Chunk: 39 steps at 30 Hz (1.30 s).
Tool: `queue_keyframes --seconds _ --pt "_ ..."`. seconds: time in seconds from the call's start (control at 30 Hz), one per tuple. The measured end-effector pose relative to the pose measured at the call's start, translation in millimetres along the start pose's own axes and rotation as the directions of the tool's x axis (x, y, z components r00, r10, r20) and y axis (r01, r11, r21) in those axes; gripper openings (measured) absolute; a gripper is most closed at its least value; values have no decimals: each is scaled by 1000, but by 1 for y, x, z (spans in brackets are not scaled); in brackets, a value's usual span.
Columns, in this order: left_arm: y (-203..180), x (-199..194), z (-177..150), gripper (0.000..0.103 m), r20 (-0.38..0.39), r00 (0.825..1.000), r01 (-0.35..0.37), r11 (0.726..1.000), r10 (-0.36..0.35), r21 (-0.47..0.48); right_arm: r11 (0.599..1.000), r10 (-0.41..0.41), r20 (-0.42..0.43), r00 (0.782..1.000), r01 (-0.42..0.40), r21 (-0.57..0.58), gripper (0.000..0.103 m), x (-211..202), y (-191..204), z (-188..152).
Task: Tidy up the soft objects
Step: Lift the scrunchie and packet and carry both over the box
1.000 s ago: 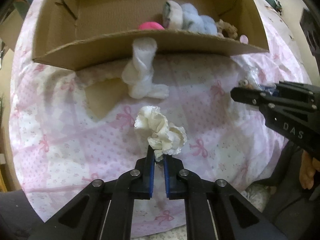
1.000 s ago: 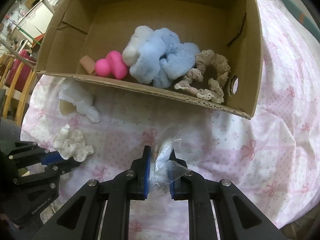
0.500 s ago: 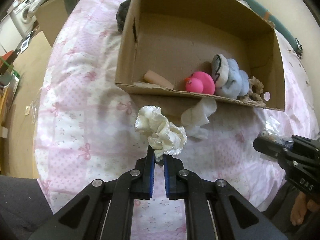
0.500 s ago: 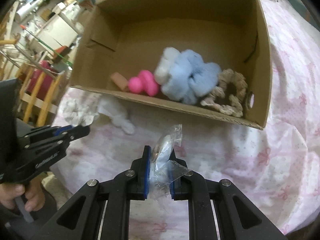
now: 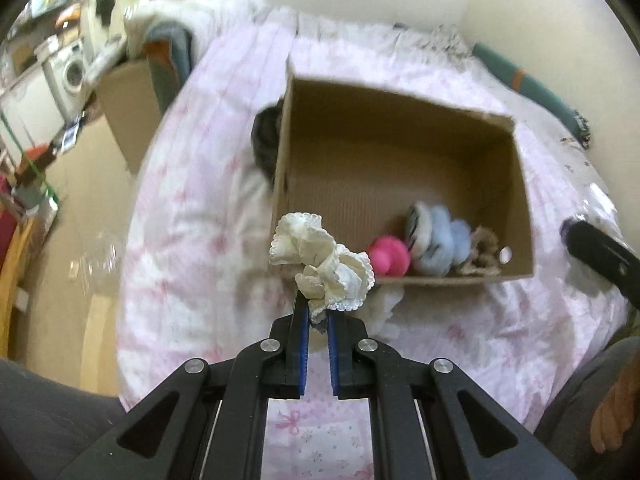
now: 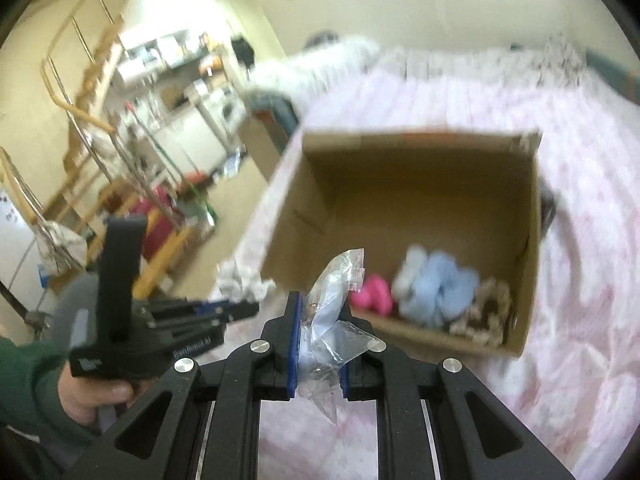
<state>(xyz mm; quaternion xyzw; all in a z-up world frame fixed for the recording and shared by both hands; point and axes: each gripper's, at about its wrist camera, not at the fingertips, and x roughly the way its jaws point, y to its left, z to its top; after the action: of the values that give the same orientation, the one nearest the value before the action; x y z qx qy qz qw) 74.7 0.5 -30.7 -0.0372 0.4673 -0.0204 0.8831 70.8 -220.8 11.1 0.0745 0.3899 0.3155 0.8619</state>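
My left gripper [image 5: 317,312] is shut on a cream lace scrunchie [image 5: 322,264] and holds it in the air before the near left corner of an open cardboard box [image 5: 400,152]. My right gripper [image 6: 319,312] is shut on a clear plastic bag [image 6: 330,304], held above the bed in front of the box [image 6: 400,184]. The box holds a pink toy [image 5: 388,256], blue and white fluffy scrunchies [image 5: 438,240] and a beige lace scrunchie [image 5: 482,252]. The left gripper also shows in the right wrist view [image 6: 240,308].
The box sits on a bed with a pink bow-print sheet [image 5: 192,208]. A white cloth [image 5: 384,304] lies against the box's near wall. A dark object [image 5: 266,140] lies behind the box's left side. The floor and furniture are at the left.
Both grippers have risen and pulled back from the box, still holding the scrunchie and the bag. The box now looks smaller and farther, and the views are motion-blurred.
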Motion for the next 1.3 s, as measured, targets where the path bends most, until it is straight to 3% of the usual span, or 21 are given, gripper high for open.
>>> queue_keyframes --seconds 0.23,0.57,0.73,0.97,1.17,1.3 --pt "-11 -27 23 8 90 996 -3 999 -2 49 994 -60 150 987 44 104 17 -33 -21 16" --pt "-7 -15 79 8 129 991 9 999 -15 43 974 -115 171 978 78 213 17 -34 -56 32" --pt "-6 1 96 8 121 992 16 999 -20 33 972 -149 154 977 116 205 17 -27 -65 45" --pt "-10 27 109 8 125 992 -27 998 20 55 967 -191 124 974 165 197 17 -9 -84 58" --pt "-12 60 101 8 119 993 -36 992 21 121 944 -223 47 974 203 260 17 17 -106 46" --pt "-8 73 96 8 102 994 -39 993 28 112 939 -236 -2 972 228 257 17 31 -110 40"
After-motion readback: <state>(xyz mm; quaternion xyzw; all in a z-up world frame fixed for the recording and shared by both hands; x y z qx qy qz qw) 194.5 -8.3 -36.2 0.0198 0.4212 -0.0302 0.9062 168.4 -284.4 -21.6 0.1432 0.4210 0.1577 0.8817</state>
